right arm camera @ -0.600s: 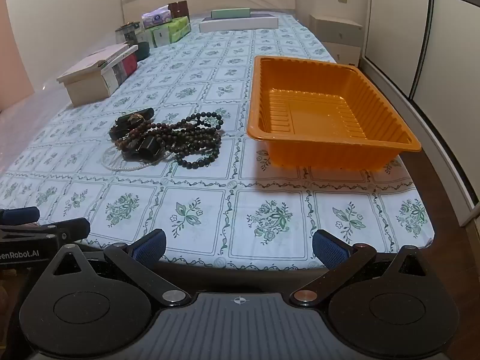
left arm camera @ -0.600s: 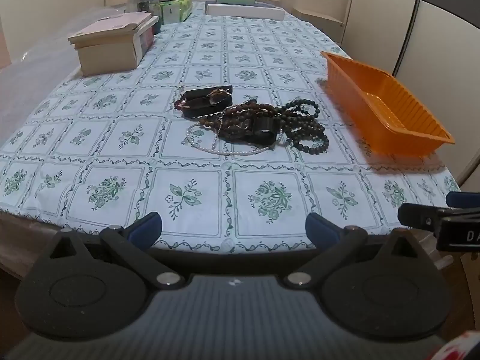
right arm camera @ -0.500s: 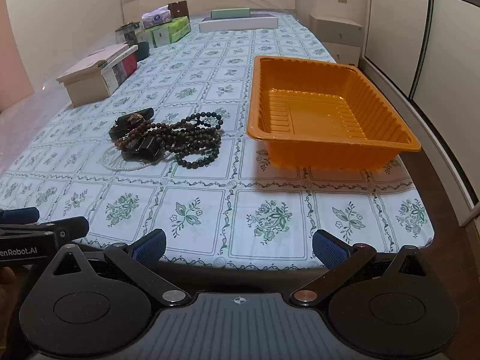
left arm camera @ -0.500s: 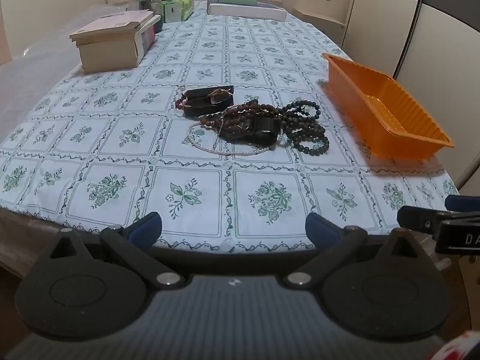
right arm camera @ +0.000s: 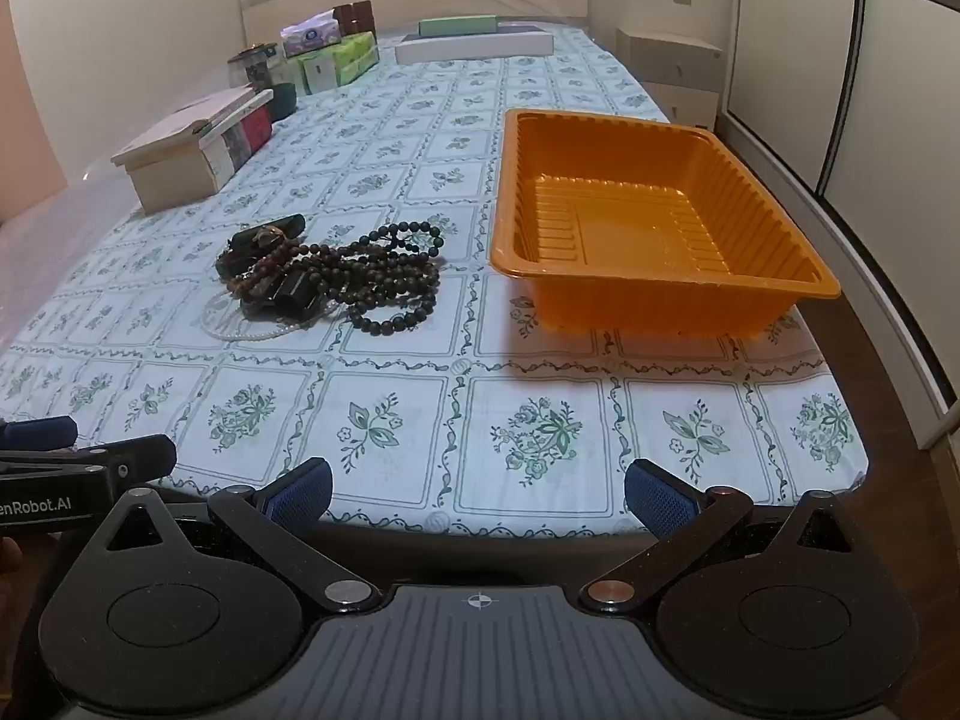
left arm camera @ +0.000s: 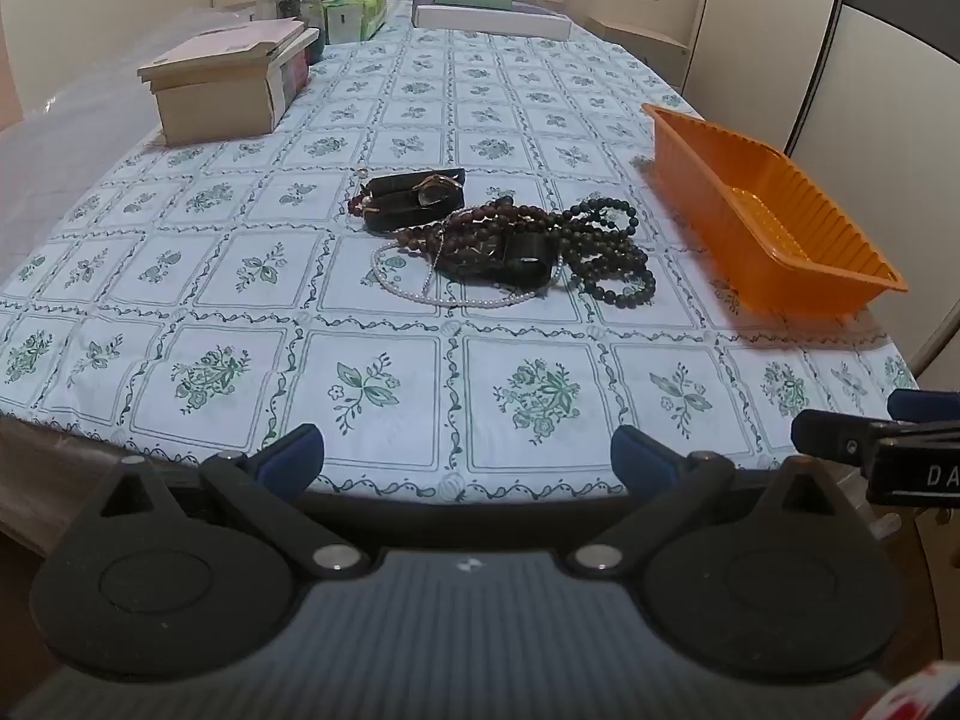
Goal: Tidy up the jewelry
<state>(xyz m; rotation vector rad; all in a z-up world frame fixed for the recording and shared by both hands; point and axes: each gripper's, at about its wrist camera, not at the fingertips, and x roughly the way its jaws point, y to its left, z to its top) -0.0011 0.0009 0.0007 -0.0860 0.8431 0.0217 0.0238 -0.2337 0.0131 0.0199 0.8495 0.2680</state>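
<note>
Both grippers hang at the near edge of the worktop [right arm camera: 720, 420], low in their frames, and nothing is in hand yet. The left gripper [left arm camera: 467, 456] has its jaws spread wide and empty; the right gripper [right arm camera: 478, 492] is the same, released, blue pads well apart.

The jewelry pile [left arm camera: 504, 240] sits mid-frame in the left view, left of centre in the right view: dark bead strands [right arm camera: 390, 276] tangled over a black watch [left arm camera: 417, 201], with a thin pearl necklace [left arm camera: 420, 294] looping out at the near side. Just right of it stands the orange tray [right arm camera: 660, 276], bare inside, near the pile but not touching it.

The job looks barely begun; the likely opening move is a reach to the pile. To do it well, pick one piece at the tangle's outer edge, probably the dark beads on the tray side for the right gripper. Come down with the jaws straddling a single strand, pinch, then lift slowly. The strands overlap, so a fast pull may drag the pearls or the watch along.
</note>
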